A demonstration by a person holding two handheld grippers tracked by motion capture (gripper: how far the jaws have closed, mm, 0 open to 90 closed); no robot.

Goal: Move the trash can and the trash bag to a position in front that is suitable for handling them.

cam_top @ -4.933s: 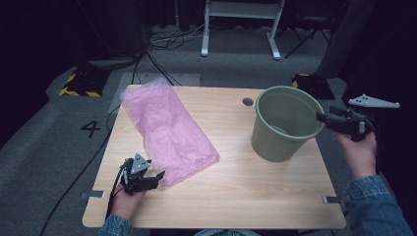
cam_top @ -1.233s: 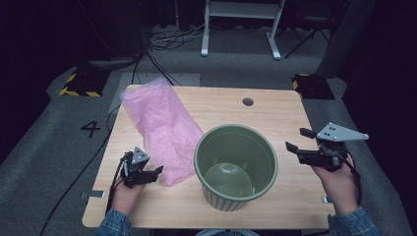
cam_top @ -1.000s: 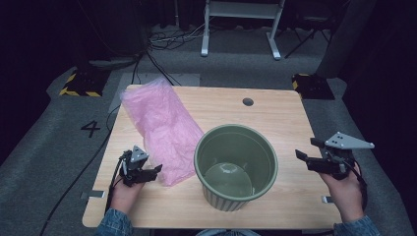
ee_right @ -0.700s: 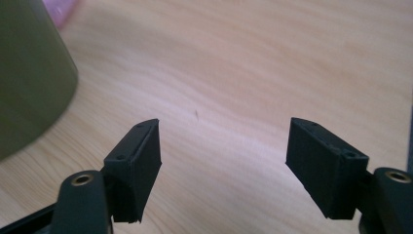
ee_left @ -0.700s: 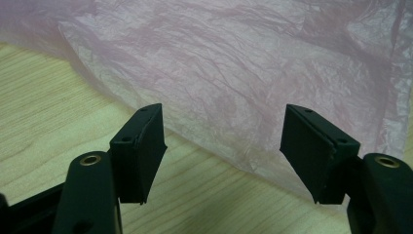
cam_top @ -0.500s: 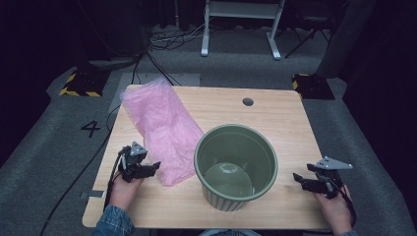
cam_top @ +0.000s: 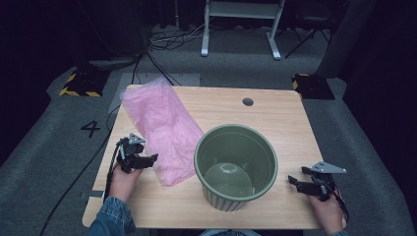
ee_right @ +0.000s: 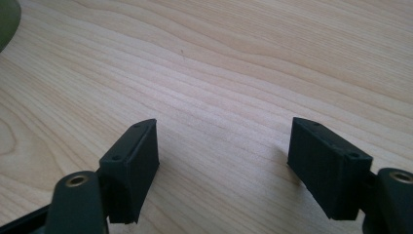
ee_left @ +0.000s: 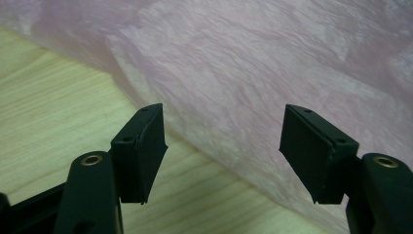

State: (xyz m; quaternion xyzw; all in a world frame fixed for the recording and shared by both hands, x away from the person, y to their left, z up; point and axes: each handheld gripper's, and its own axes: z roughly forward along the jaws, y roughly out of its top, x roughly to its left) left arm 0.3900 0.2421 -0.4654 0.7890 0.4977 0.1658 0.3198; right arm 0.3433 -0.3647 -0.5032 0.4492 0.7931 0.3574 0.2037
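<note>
A wooden table (cam_top: 280,118) with a small round hole (cam_top: 248,102) toward 12 o'clock stands on grey carpet (cam_top: 49,147) marked with the number 4 (cam_top: 91,129) at 9 o'clock. A white metal frame (cam_top: 241,22) and tangled cables (cam_top: 172,39) sit beyond, with yellow-and-black striped blocks (cam_top: 78,84) at 10 o'clock.

A pale wood-grain worktop (cam_top: 275,113) with rounded corners stands on grey carpeted floor (cam_top: 59,147); a small round dark hole (cam_top: 248,102) sits near its far edge. A white figure "4" (cam_top: 91,128) is marked on the carpet to the left. Two black floor blocks with yellow-and-black hazard stripes (cam_top: 78,84) lie beyond the far corners, the right one (cam_top: 310,84) darker. Black cables (cam_top: 167,42) trail across the floor toward a white metal frame on feet (cam_top: 241,27). The surrounding room is dark.
</note>
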